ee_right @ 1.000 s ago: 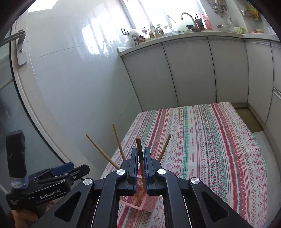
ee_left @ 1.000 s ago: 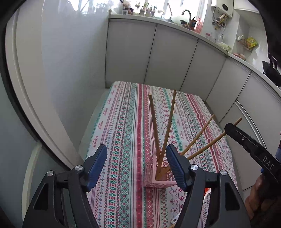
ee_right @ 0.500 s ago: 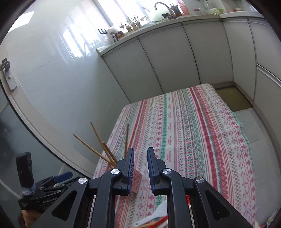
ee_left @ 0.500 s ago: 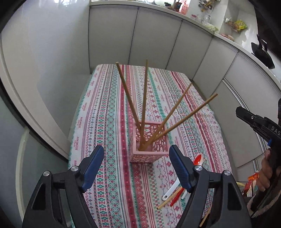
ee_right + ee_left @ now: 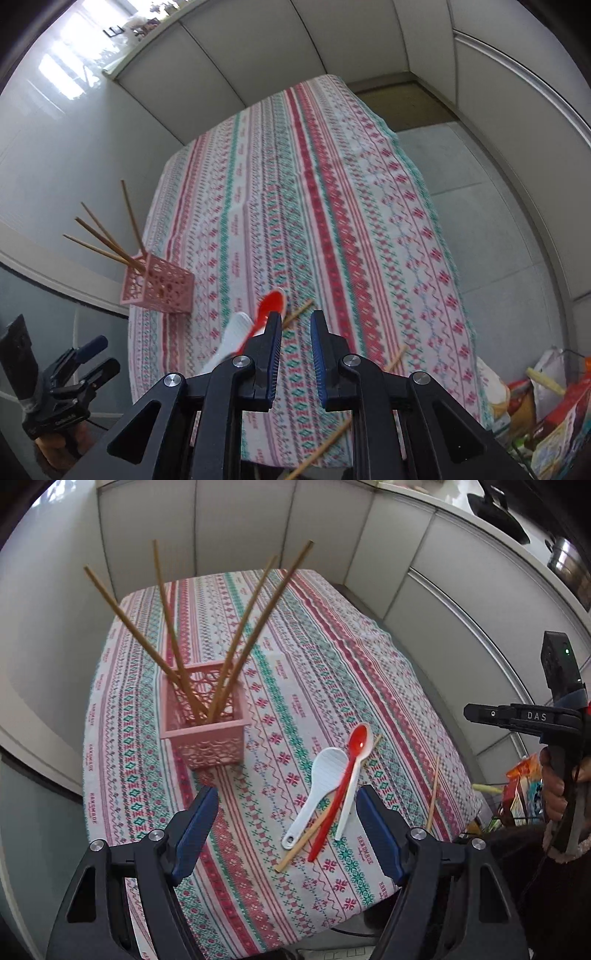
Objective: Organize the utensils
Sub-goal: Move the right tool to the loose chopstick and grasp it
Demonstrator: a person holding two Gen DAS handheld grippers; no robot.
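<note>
Sorting of the utensils is judged to be partly done: four chopsticks [image 5: 173, 627] are seen standing splayed in the pink basket [image 5: 205, 734], which is set toward the left side of the striped tablecloth [image 5: 332, 646]. The remaining items are found loose on the cloth near its front edge: a white spoon [image 5: 317, 790], a red spoon [image 5: 347, 775] lying partly across a second white handle, a chopstick [image 5: 314, 830] beneath them, and another chopstick [image 5: 433, 794] a little to the right. The left gripper [image 5: 284, 823] is held wide apart with nothing between its pads, poised above the cloth with the spoon cluster just ahead and between its fingers. The right gripper [image 5: 295, 354] has just been opening and stands at a narrow gap, empty, with the red spoon bowl [image 5: 271, 304] just ahead and slightly left of its fingertips. The long axes of the spoons and of the chopstick under them are seen to run diagonally, bowls away from the person and handles toward the front edge, so they lie roughly in line with the left gripper's fingers. A roll of the wrist would probably be required for the pads to close across a handle. The left gripper is judged the better placed for the cluster, whereas the lone chopstick lies nearer the right.
</note>
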